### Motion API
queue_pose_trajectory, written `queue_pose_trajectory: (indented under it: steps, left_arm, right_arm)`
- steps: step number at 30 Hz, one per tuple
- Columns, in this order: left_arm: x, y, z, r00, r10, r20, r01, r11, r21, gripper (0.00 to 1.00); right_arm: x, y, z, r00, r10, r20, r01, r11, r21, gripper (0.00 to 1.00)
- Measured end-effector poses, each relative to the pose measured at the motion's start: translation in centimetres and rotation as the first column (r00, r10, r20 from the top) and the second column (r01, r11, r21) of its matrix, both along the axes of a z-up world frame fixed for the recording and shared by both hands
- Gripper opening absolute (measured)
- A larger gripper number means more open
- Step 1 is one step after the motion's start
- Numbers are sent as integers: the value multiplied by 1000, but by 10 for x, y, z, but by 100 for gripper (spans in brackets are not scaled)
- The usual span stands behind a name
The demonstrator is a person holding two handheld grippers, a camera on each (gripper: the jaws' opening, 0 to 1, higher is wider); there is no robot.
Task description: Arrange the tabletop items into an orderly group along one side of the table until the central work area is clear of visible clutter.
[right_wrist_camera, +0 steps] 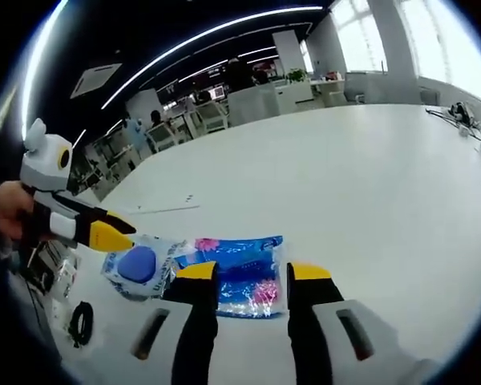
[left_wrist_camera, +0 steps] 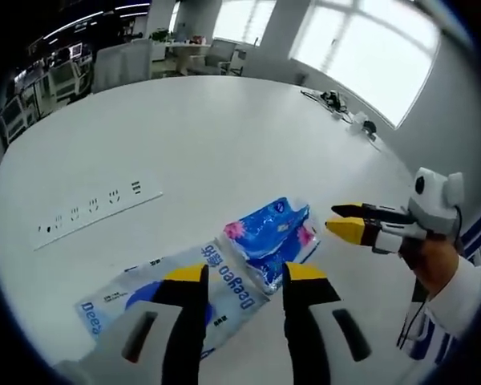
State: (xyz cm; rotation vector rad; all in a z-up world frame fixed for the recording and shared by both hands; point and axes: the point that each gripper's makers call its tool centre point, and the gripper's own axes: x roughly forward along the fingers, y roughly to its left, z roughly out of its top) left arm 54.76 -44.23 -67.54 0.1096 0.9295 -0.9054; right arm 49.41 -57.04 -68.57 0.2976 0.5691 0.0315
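A blue tissue pack (left_wrist_camera: 274,231) lies flat on the white table (left_wrist_camera: 224,136), and a white and blue wipes pack (left_wrist_camera: 164,298) lies against its near end. My left gripper (left_wrist_camera: 244,273) is open, hovering over the seam between the two packs. My right gripper (left_wrist_camera: 344,220) comes in from the right, just beside the tissue pack and apart from it. In the right gripper view, the right gripper (right_wrist_camera: 252,271) is open above the tissue pack (right_wrist_camera: 242,271). The wipes pack (right_wrist_camera: 140,265) shows a round blue lid, with the left gripper (right_wrist_camera: 116,227) above it.
A white power strip (left_wrist_camera: 96,207) lies to the left of the packs. Cables and small devices (left_wrist_camera: 341,103) sit at the table's far edge by the windows. A black cable coil (right_wrist_camera: 80,322) and small packets (right_wrist_camera: 52,269) lie near the table edge. Office desks stand beyond.
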Motion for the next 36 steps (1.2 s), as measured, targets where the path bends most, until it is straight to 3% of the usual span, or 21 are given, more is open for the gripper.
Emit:
queue_pose_trajectory:
  steps: [14,25,36]
  left_arm:
    - [-12,9,28,1000,-6,27,7,999,-41,43]
    - [-17,29,54,998,13,57,-8,996,-84,49]
    - [-29,51,69,997,-3,77,11,994,-106,54]
  right_arm:
    - [-9,13,32,999,22,44,-23,1000,4,41]
    - [-17,29,57,996,51,75,-51,999,-2,47]
    - [-25,54,75,990,104,94,-104,995,-5,50]
